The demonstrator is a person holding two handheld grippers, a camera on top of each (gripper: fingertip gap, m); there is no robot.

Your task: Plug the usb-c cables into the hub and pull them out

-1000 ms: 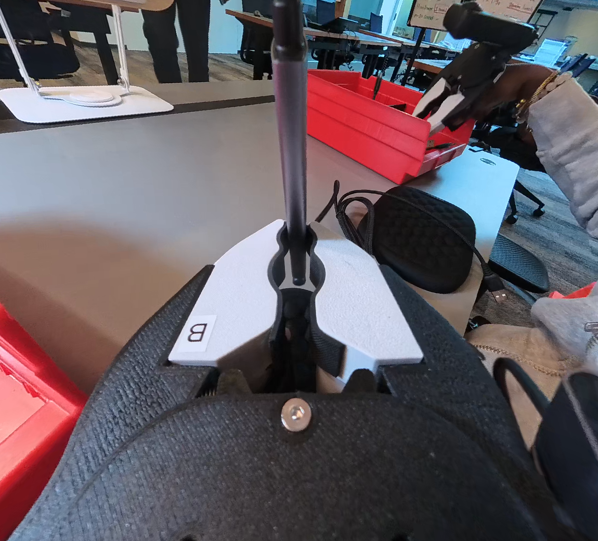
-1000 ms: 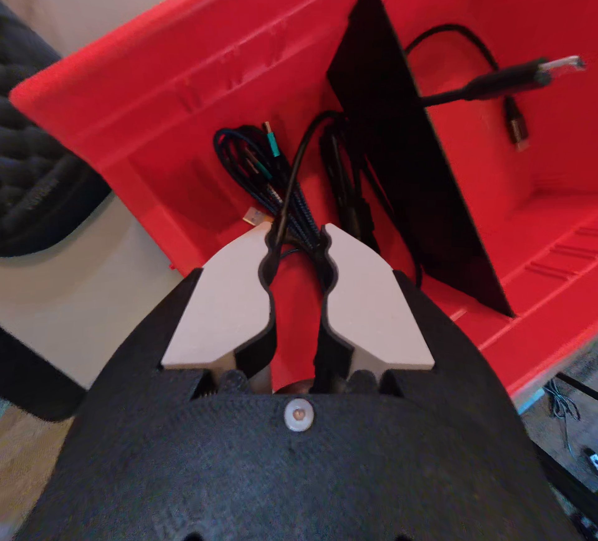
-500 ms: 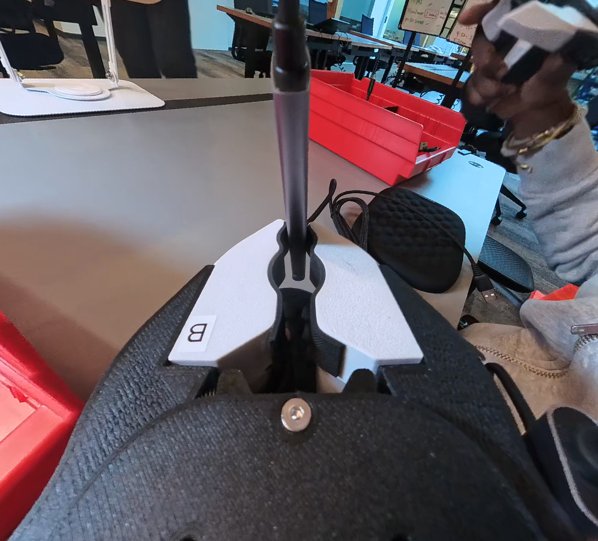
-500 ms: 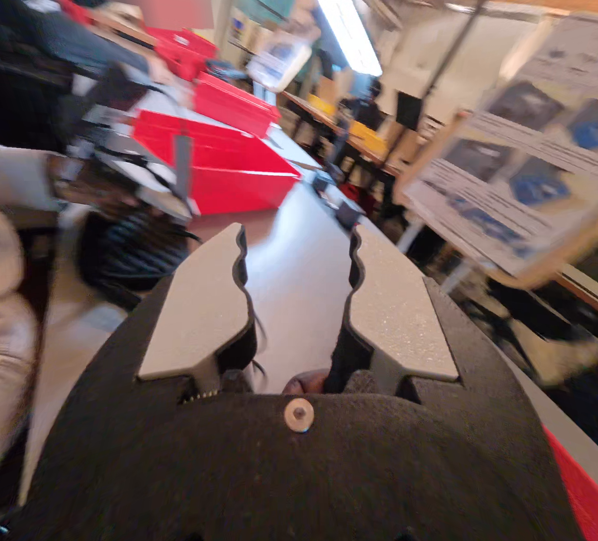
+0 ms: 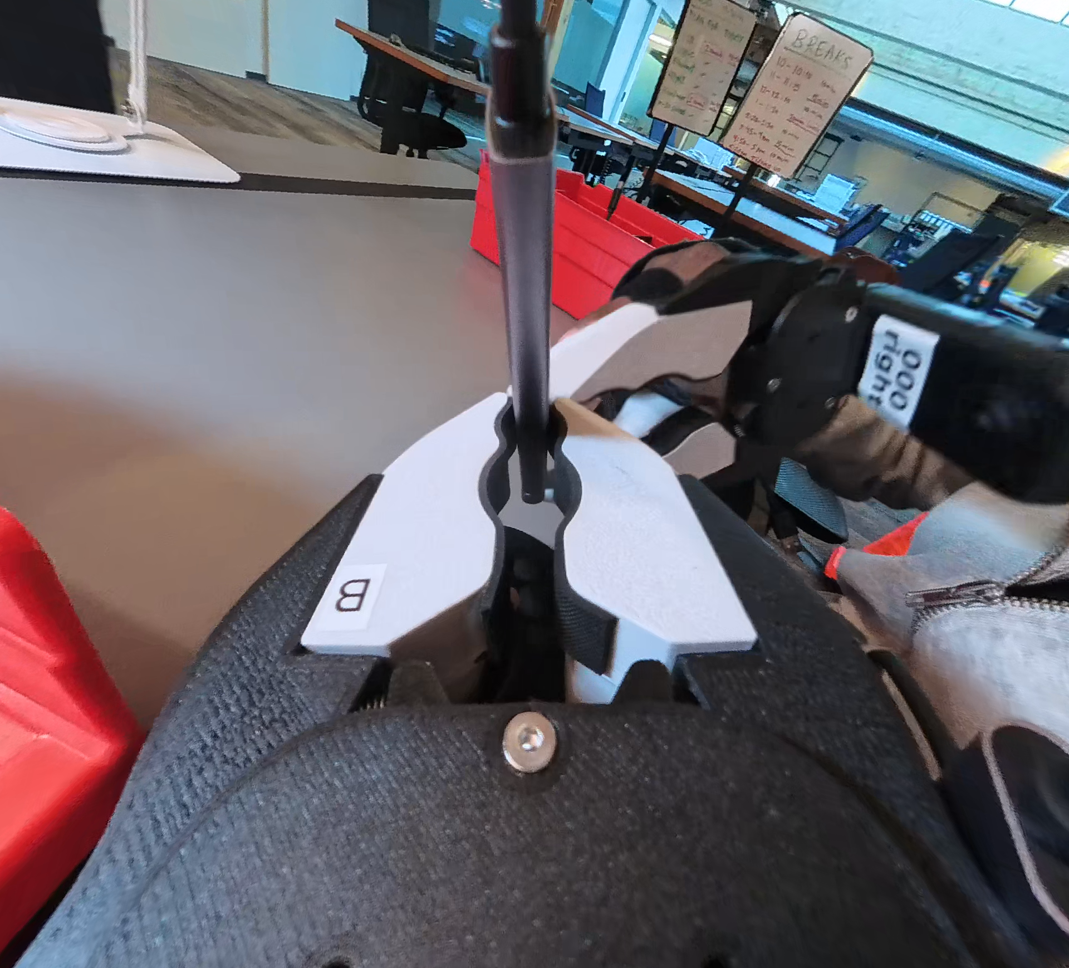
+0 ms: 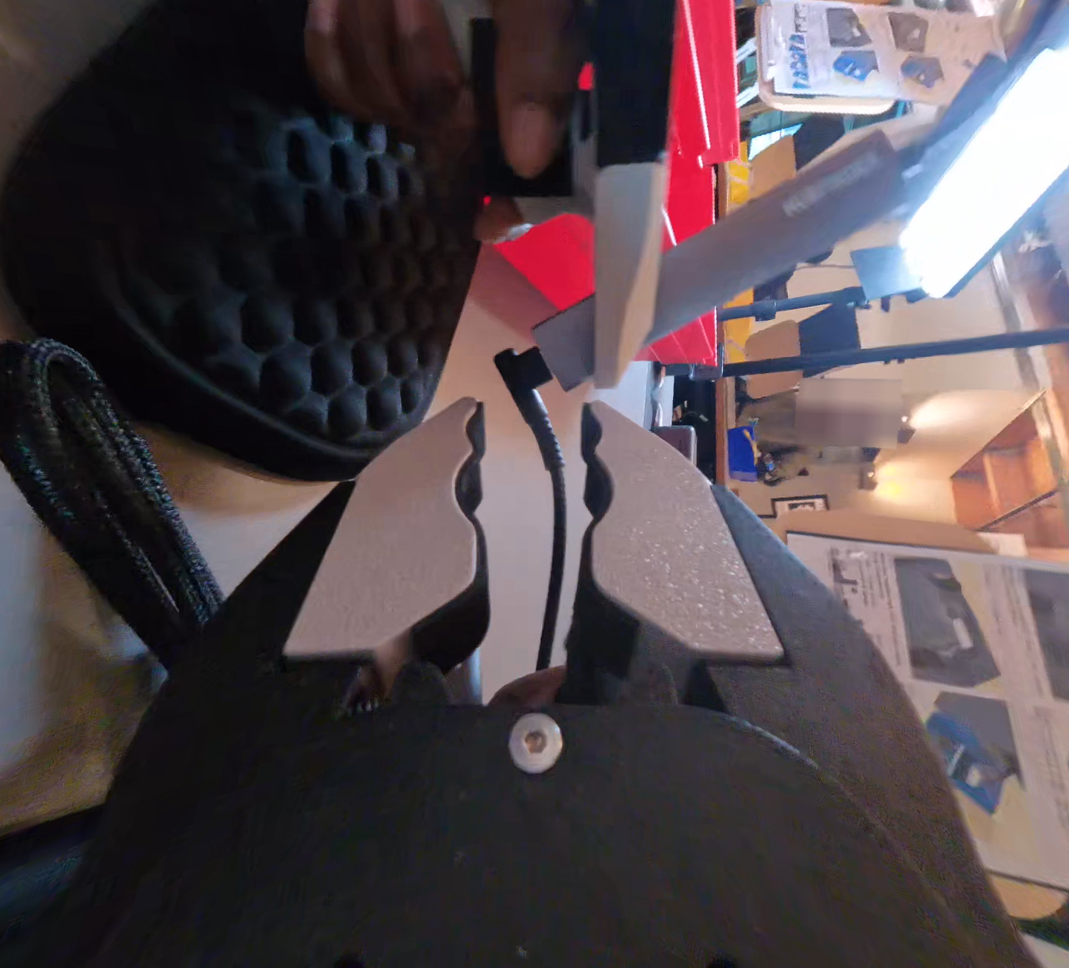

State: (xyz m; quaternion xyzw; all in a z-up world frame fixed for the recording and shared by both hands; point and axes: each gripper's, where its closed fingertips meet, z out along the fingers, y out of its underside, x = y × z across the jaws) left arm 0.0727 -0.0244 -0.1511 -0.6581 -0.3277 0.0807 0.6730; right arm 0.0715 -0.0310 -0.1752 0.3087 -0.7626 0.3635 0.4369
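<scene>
My left gripper (image 5: 529,413) is shut on the grey hub (image 5: 523,275), a thin slab that stands upright and edge-on with a black cable leaving its top. My right gripper (image 5: 601,390) comes in from the right, its white fingers right beside the left fingertips. In the right wrist view my right gripper (image 6: 529,408) is open, and a thin black usb-c cable (image 6: 556,523) runs between its fingers. The cable's plug (image 6: 520,368) touches the near end of the hub (image 6: 752,246). I cannot tell if it is seated. The left gripper's finger (image 6: 625,275) clamps the hub there.
A red bin (image 5: 578,240) stands on the grey table (image 5: 231,332) behind the hub, and another red bin (image 5: 46,651) is at the near left. A black dimpled case (image 6: 260,246) and a coil of braided cable (image 6: 98,477) lie below the right gripper. My two grippers' fingertips are within a few centimetres of each other.
My right gripper has left the red bin, opened, and swung across to the hub with a black cable between its fingers. My left gripper still holds the hub and has tipped upward.
</scene>
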